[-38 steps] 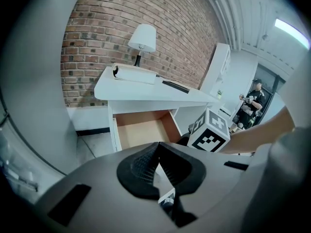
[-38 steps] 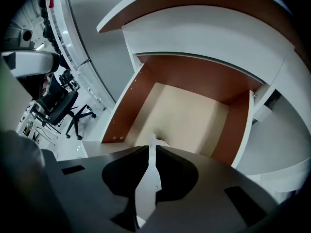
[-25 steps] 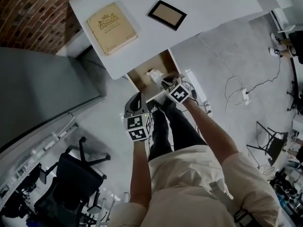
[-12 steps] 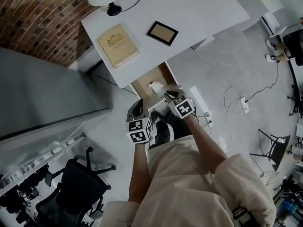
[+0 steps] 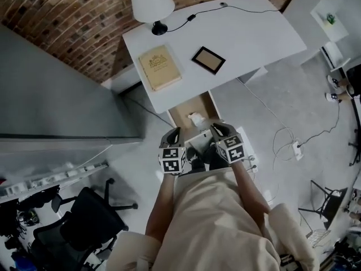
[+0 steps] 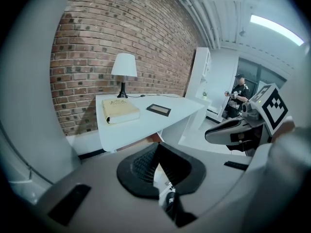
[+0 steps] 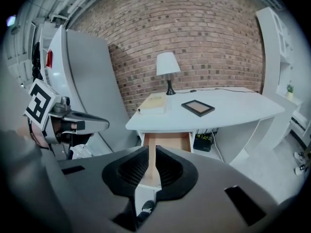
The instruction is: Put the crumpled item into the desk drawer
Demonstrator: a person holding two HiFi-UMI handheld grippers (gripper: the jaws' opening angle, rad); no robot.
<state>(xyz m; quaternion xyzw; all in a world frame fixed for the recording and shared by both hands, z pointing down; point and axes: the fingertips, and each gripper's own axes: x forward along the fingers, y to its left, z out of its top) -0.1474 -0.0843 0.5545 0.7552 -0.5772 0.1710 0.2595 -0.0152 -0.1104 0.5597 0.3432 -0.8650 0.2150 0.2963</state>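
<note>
The crumpled white item (image 5: 196, 119) lies inside the open wooden drawer (image 5: 186, 109) under the white desk (image 5: 248, 33). Both grippers hover just in front of the drawer, apart from it. My left gripper (image 5: 172, 134) is shut with nothing in it, to the drawer's near left. My right gripper (image 5: 219, 130) is also shut and empty, at the drawer's near right corner. In the right gripper view the drawer (image 7: 166, 141) faces me with its front pulled out; my own jaws (image 7: 151, 154) hide the item. The left gripper view (image 6: 156, 152) shows the desk from the side.
On the desk stand a white lamp (image 5: 152, 1), a tan book (image 5: 160, 66) and a dark picture frame (image 5: 208, 60). A grey partition (image 5: 56, 95) is to the left, a black office chair (image 5: 84, 219) behind me, and cables (image 5: 287, 145) lie on the floor. A person (image 6: 238, 93) stands far off.
Both grippers have drawn back from the drawer with the person. The right gripper, earlier over the drawer's front edge, is now clear of it. The crumpled item stays in the drawer.
</note>
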